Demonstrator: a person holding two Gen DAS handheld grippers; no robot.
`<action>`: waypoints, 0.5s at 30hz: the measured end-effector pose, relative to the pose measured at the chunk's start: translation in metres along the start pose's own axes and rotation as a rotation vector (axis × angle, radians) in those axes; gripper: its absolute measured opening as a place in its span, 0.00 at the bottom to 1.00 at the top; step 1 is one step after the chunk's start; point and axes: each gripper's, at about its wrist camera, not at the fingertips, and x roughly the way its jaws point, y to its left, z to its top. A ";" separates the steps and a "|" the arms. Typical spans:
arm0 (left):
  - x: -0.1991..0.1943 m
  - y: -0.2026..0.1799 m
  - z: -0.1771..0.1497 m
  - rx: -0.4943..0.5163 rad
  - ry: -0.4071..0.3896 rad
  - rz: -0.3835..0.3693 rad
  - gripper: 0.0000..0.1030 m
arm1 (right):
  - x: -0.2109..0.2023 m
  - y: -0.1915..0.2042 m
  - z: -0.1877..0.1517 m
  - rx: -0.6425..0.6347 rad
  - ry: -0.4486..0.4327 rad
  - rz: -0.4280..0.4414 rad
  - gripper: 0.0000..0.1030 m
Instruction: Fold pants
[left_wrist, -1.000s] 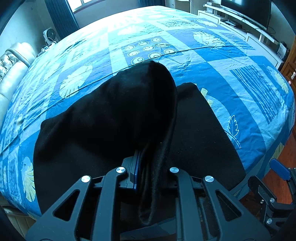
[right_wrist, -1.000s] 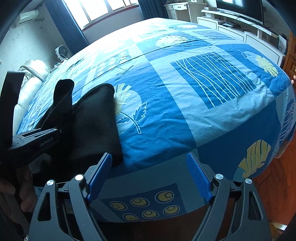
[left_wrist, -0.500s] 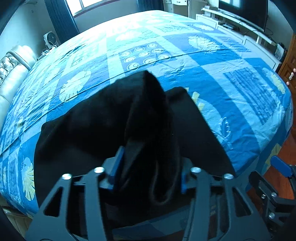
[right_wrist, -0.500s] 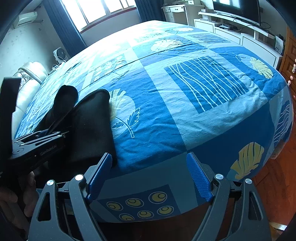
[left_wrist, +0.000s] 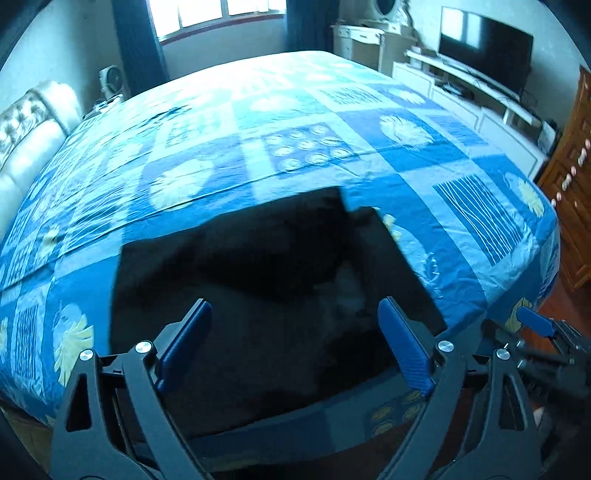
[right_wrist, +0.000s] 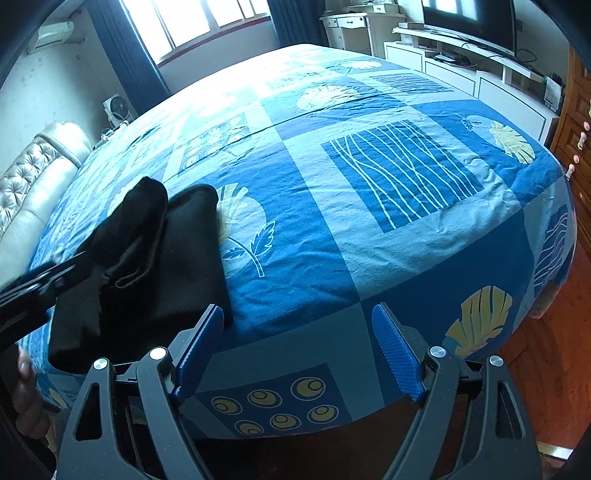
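Released since a second ago, the pants (left_wrist: 266, 295) drop from the left gripper (left_wrist: 295, 350), now spread wide above them. Ahead of it they lie as a folded stack on the bed (left_wrist: 295, 122), one layer in the right wrist view resting loose, so folding seems nearly done; the right gripper (right_wrist: 295, 354) is spread too, holding nothing.

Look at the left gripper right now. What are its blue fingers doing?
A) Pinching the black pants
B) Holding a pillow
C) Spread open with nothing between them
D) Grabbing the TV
C: the left gripper has its blue fingers spread wide apart, and the black pants lie on the blue bedspread beyond them, not pinched.
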 end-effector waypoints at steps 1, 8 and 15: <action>-0.004 0.012 -0.003 -0.016 -0.003 -0.004 0.90 | -0.002 0.000 0.001 0.008 -0.002 0.019 0.79; -0.021 0.119 -0.038 -0.160 -0.021 0.032 0.90 | -0.001 0.025 0.016 0.045 0.052 0.316 0.79; -0.016 0.195 -0.078 -0.246 0.010 0.050 0.90 | 0.050 0.068 0.030 0.125 0.184 0.496 0.79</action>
